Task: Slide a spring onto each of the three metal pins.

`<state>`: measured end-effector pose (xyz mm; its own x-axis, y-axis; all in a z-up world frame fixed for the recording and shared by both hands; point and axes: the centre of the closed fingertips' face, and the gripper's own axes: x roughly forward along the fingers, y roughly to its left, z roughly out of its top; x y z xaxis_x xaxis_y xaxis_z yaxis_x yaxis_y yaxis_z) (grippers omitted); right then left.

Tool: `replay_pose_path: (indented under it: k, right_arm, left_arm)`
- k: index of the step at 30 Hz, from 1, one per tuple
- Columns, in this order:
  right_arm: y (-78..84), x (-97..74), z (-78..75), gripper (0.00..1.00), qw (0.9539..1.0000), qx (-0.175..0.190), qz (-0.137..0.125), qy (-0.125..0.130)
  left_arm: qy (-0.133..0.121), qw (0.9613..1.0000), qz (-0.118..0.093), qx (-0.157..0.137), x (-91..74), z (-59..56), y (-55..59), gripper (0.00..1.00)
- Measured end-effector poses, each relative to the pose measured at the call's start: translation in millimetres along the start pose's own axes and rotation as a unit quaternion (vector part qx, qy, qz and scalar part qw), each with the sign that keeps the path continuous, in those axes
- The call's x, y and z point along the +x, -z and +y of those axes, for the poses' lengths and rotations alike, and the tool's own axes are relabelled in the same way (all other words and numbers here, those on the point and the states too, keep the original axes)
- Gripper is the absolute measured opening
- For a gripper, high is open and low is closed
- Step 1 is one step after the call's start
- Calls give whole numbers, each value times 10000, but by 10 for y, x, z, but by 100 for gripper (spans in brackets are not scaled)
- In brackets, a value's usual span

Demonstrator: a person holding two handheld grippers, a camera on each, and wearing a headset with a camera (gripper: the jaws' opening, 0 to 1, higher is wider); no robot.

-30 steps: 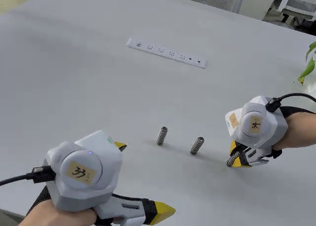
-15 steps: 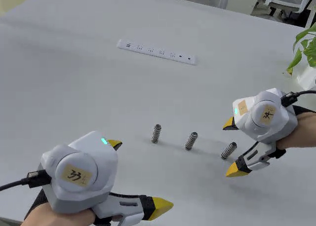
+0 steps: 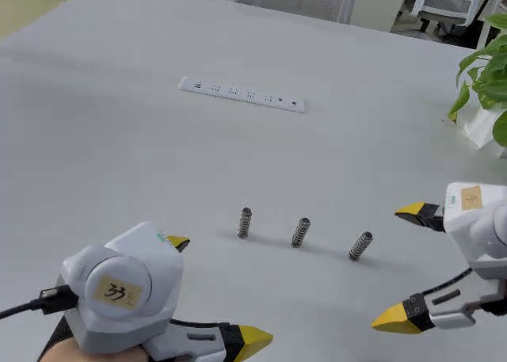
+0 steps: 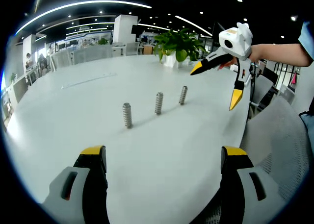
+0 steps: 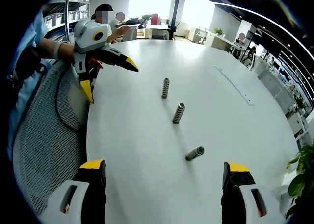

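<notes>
Three coiled metal springs stand in a row on the grey table: the left spring (image 3: 245, 222), the middle spring (image 3: 300, 231) and the right spring (image 3: 360, 245). Any pins inside them are hidden. My right gripper (image 3: 401, 264) is open, just right of the right spring and clear of it. My left gripper (image 3: 215, 291) is open at the near left, short of the row. The left gripper view has the springs (image 4: 159, 103) ahead of my open left gripper (image 4: 164, 154), with the right gripper (image 4: 216, 85) beyond. In the right gripper view, the nearest spring (image 5: 195, 153) leans ahead of my open right gripper (image 5: 165, 166).
A white power strip (image 3: 242, 94) lies further back on the table. A potted plant (image 3: 483, 69) stands at the far right. The table's near edge (image 5: 91, 136) and a mesh chair (image 5: 49, 136) are beside it. Office chairs stand beyond the far edge.
My right gripper was closed around the right spring; it has opened and drawn back to the right, leaving that spring standing. The head camera has shifted. My left gripper has hardly moved.
</notes>
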<state>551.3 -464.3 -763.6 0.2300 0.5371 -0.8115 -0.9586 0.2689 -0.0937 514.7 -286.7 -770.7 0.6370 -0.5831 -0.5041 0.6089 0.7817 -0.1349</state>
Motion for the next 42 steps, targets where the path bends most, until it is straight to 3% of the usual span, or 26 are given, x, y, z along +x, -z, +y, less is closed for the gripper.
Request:
replay_pose_path:
  k: [3,5,6,10,14,18,24,31,42]
  right_arm:
    - [100,-55,91,99,9999,138,-2,90]
    - [102,-94,142,99,9989,365,-225,182]
    - [107,-116,175,99,9975,589,-339,211]
    - [121,-190,209,99,9929,916,-629,415]
    - [136,-254,215,99,9845,1322,-939,661]
    - [187,-257,275,99,9807,1516,-1039,661]
    - [204,-253,324,99,9751,1682,-1187,820]
    - [241,-212,354,99,9716,1765,-1274,932]
    - [265,-227,348,99,9633,1933,-1429,1196]
  left_arm:
    - [-35,10000,29,71,-2,8,10,97]
    - [-32,10000,27,76,-2,9,12,97]
    - [-38,10000,18,80,-3,12,9,97]
    - [-86,9999,4,65,-6,40,6,98]
    - [-153,9998,-66,-47,-18,85,-16,99]
    - [-163,9996,-133,-184,-17,115,-29,99]
    - [-196,9994,-135,-249,-17,133,-21,99]
    - [-183,9997,-113,-73,-7,105,-24,99]
    - [-185,9998,-97,-76,-10,105,-15,99]
